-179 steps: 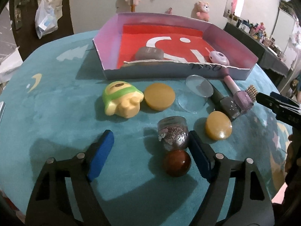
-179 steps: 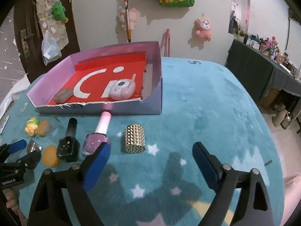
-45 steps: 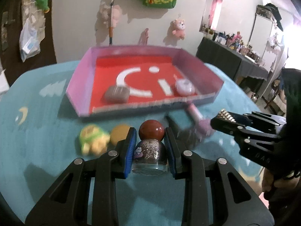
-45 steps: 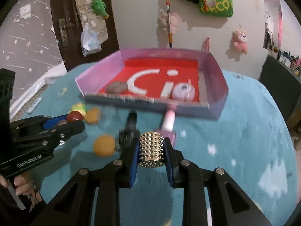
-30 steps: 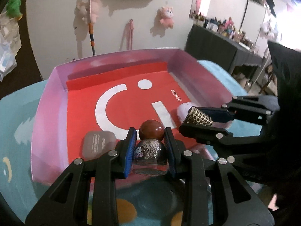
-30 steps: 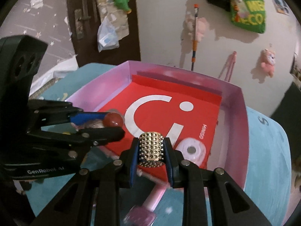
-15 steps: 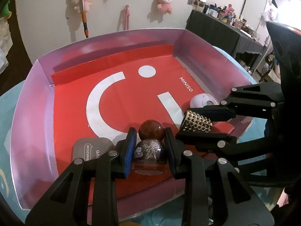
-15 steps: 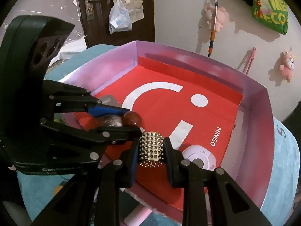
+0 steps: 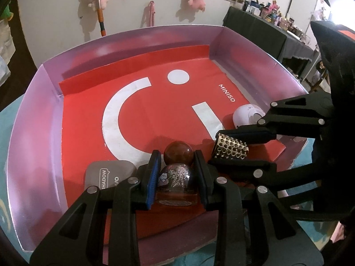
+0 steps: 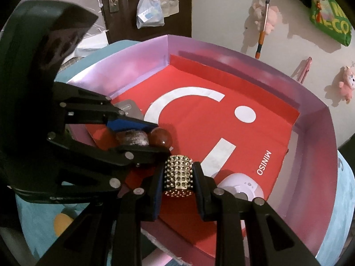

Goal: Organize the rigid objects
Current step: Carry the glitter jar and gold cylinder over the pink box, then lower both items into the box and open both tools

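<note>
Left tongs (image 9: 176,164) are clamped on a glittery nail polish bottle (image 9: 176,178) with a round brown cap; right tongs (image 10: 178,173) grip a gold studded cylinder (image 10: 178,174) over the pink box (image 9: 40,119).

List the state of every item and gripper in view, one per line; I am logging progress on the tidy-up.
left gripper: shut on the glitter bottle, over the box.
glitter bottle: held, tilted, round brown cap forward.
right gripper: shut on the studded cylinder.
studded cylinder: held above the box floor.
pink box: open-topped.
grey case: lying flat inside.
white round case: resting inside.
</note>
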`<state>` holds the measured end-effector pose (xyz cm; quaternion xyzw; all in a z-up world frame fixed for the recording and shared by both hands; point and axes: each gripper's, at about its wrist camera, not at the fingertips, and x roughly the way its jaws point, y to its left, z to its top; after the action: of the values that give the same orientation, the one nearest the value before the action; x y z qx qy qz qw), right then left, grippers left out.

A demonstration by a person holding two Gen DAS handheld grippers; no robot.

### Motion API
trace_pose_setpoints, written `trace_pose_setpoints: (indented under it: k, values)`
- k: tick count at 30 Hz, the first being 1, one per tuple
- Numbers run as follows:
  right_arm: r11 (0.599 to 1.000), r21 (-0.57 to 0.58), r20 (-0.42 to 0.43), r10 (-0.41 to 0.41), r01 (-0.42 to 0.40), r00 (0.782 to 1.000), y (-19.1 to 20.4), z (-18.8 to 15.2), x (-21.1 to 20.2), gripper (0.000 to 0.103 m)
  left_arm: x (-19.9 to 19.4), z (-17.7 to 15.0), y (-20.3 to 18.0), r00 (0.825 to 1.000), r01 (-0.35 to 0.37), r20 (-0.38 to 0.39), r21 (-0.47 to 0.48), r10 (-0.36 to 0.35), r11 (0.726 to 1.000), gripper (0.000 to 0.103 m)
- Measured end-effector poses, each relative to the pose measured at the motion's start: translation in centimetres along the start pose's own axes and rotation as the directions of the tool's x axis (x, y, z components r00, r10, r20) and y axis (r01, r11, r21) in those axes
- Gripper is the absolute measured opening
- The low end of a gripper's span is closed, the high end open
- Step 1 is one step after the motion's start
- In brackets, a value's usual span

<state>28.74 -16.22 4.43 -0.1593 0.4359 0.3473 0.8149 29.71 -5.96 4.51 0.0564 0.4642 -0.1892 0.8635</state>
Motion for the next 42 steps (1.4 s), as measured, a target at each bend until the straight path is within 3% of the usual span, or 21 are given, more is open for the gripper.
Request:
trace_pose_setpoints:
  k: [26,29,42]
  values:
    - [1.000,-0.011,0.004,0.009,-0.009,1.000,0.2,-0.1,-0.1,0.028,-0.9,0.1,-0.1,1.000,-0.009,0.022,0.012,0.008,1.000,0.029]
    - [1.000,-0.015,0.006,-0.002,0.002,1.000,0.3,0.0,-0.4,0.033,-1.2,0.2,0.1,1.000,-0.015,0.024,0.008,0.015,1.000,0.029]
    - [0.998,0.020,0.062,-0.053,0.052,0.997,1.2,-0.5,-4.6,0.041,-4.9,-0.1,-0.2,0.995,0.024,0.096,-0.020,-0.022,1.000,0.030]
